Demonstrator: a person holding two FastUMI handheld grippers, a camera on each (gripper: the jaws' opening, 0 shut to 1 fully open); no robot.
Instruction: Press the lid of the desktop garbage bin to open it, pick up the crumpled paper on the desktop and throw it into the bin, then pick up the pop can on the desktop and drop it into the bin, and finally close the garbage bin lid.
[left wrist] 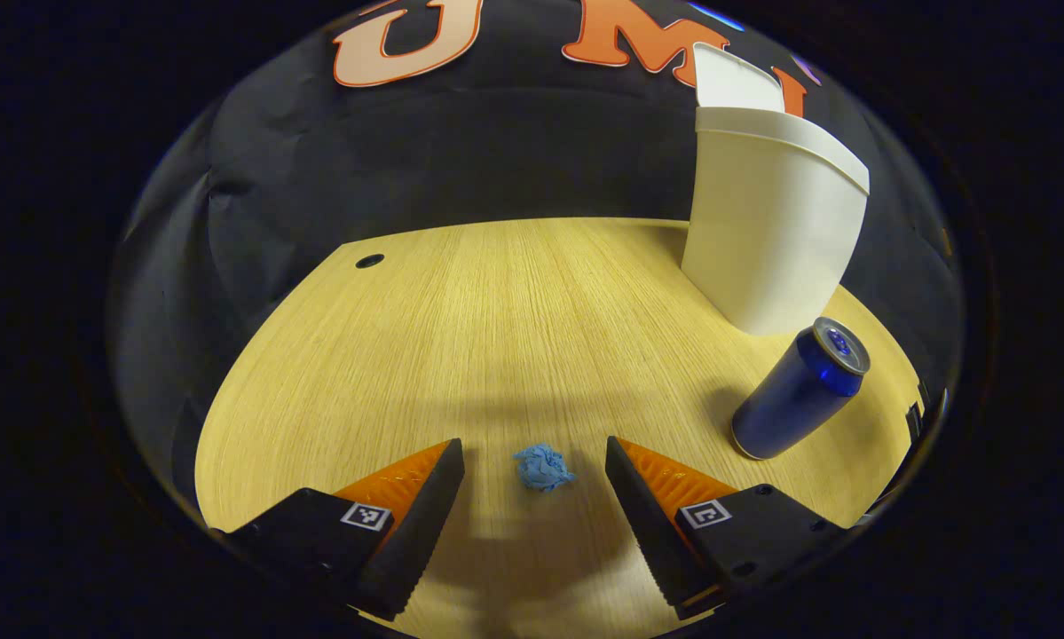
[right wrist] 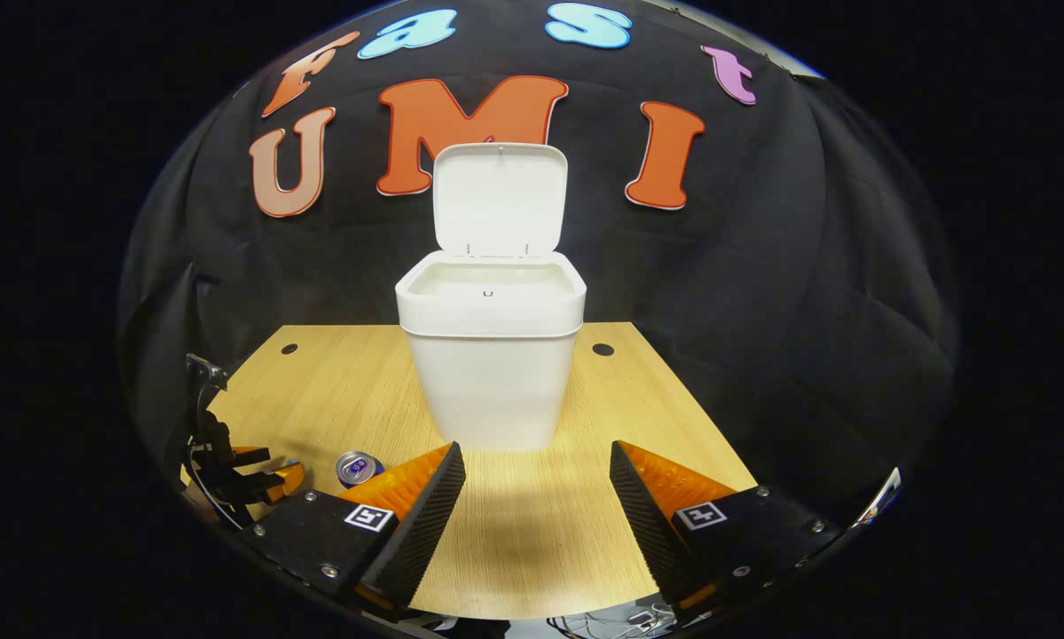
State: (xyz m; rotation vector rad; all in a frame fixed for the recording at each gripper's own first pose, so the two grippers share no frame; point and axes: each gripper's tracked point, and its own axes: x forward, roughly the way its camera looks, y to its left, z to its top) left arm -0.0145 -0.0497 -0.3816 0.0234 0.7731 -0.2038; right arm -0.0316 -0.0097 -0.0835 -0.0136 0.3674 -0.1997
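Left gripper [left wrist: 534, 466]: jaws wide apart, nothing held, paper ball [left wrist: 543, 468] on the desk [left wrist: 496, 328] between the fingertips, untouched. Right gripper [right wrist: 538, 470]: jaws equally wide, empty, facing the bin [right wrist: 490, 355].

Step, by my reading: lid [right wrist: 500, 198] already up, paper pickup in hand. Next move calls for lowering the left gripper and closing on the ball.

Can [left wrist: 799, 388] stands upright just beside the bin, long axis vertical, top up. Ball has no clear axis.

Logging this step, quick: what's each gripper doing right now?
Left gripper: open, holding nothing, fingers either side of the crumpled paper.
Right gripper: open, empty, facing the garbage bin.
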